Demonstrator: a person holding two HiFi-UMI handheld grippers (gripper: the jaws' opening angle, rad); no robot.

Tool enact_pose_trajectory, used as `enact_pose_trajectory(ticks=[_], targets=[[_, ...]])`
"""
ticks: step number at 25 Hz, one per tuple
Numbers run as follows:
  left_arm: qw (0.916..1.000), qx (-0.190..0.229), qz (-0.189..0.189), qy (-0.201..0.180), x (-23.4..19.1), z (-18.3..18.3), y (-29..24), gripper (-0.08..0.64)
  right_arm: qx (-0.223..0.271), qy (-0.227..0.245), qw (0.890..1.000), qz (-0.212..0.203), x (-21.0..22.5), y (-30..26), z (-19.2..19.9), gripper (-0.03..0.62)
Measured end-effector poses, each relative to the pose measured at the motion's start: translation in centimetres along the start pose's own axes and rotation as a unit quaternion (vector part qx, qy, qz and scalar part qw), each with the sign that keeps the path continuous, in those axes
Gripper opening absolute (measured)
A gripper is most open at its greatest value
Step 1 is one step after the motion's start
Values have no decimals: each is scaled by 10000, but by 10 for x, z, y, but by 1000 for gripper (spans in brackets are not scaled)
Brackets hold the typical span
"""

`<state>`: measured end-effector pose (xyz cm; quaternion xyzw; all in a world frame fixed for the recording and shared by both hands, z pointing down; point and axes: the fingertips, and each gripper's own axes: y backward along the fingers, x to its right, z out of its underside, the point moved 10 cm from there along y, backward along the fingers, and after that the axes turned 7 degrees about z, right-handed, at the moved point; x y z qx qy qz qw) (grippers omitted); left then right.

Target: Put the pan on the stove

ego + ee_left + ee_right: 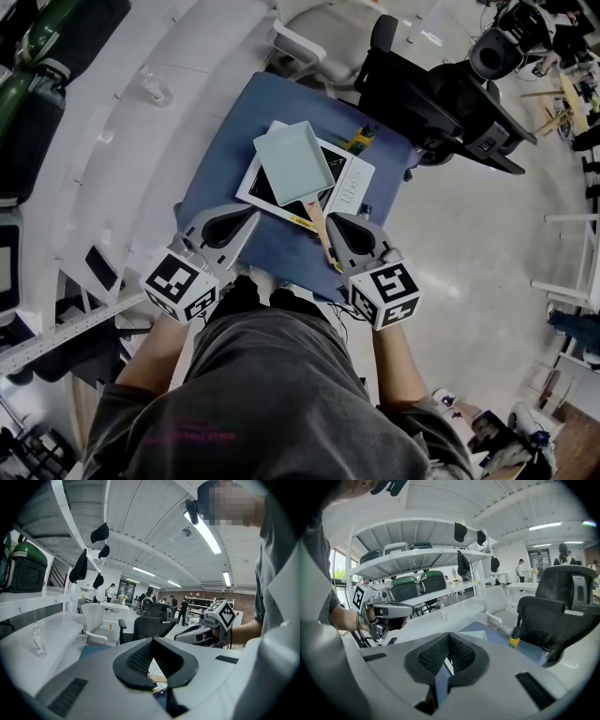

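1. Pale green square pan [292, 161] sits on stove [352, 183], white w/ black glass top, mid blue tabletop [211, 183].
2. Wooden handle [319, 225] sticks out past stove's near edge twd person, ends btwn the two tools.
3. L tool [251, 219]: jaws pressed together, nothing pinched. Hangs near stove's near-left corner, apart from pan.
4. R tool [336, 221]: jaws pressed together too, empty. Tip just beside handle's R side; contact can't be told.
5. Small yellow thing [513, 642] on tabletop at far side of stove, too small to ID.
6. Black office chair [422, 94] just beyond tabletop. Clear bottle [40, 641] upright on white tabletop [56, 623] off to L.
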<state>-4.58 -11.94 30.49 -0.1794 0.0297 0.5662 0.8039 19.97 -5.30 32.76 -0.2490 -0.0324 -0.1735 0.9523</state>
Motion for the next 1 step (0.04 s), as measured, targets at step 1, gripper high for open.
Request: enact_pose_trajectory(ticks=[1], targets=[[10000, -1, -5, 2, 0, 0, 0, 2, 6, -9, 10000, -1, 0, 0, 0, 2]])
